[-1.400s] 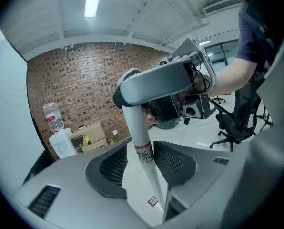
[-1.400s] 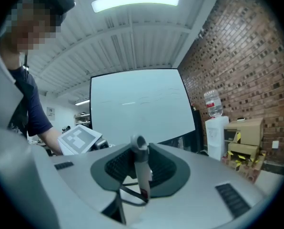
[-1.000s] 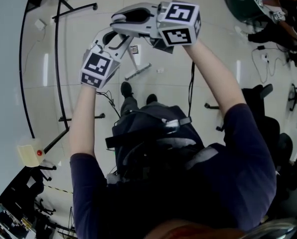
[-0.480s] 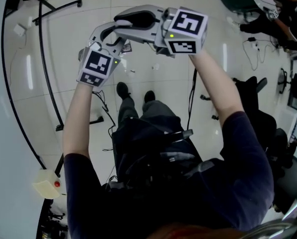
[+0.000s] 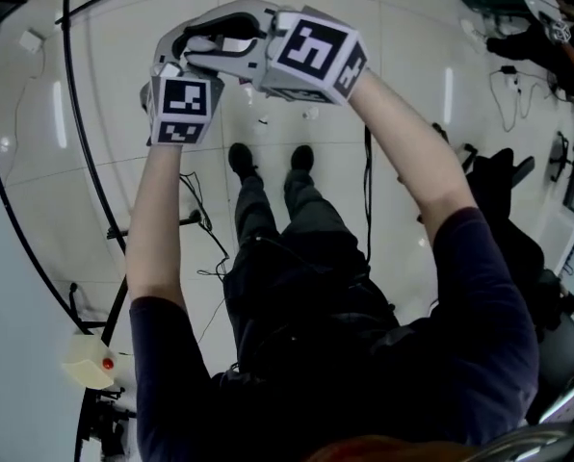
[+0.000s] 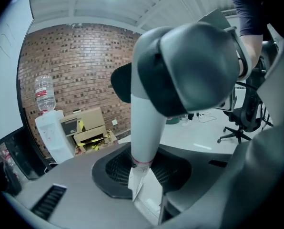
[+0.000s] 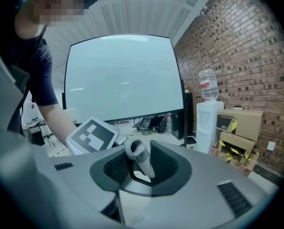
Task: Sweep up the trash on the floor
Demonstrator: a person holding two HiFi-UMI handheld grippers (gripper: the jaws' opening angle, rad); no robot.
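Pale tiled floor (image 5: pixel 403 85) all round; brick wall (image 7: pixel 237 56) and whiteboard (image 7: pixel 123 78) beyond. Black office chair (image 5: pixel 504 176) at 3 o'clock of the person's shoes (image 5: pixel 241 159), cream box (image 5: pixel 90 362) with red button at 7. Water dispenser (image 7: pixel 206 123) carries a clear bottle (image 7: pixel 207 85); taped cardboard boxes (image 7: pixel 242 128) beside it, contents unseen. Left tongs (image 6: pixel 144 175) clenched on white handle (image 6: pixel 144 123), jaws just been closing. Right tongs (image 7: pixel 139 175) grasp its looped top, jaws just been easing wider. Trash (image 5: pixel 311 114): small white scraps on floor at 12 o'clock of shoes.

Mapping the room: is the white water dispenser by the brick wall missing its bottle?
No: a clear plastic bottle stands upright on top of the white water dispenser, next to the brick wall.
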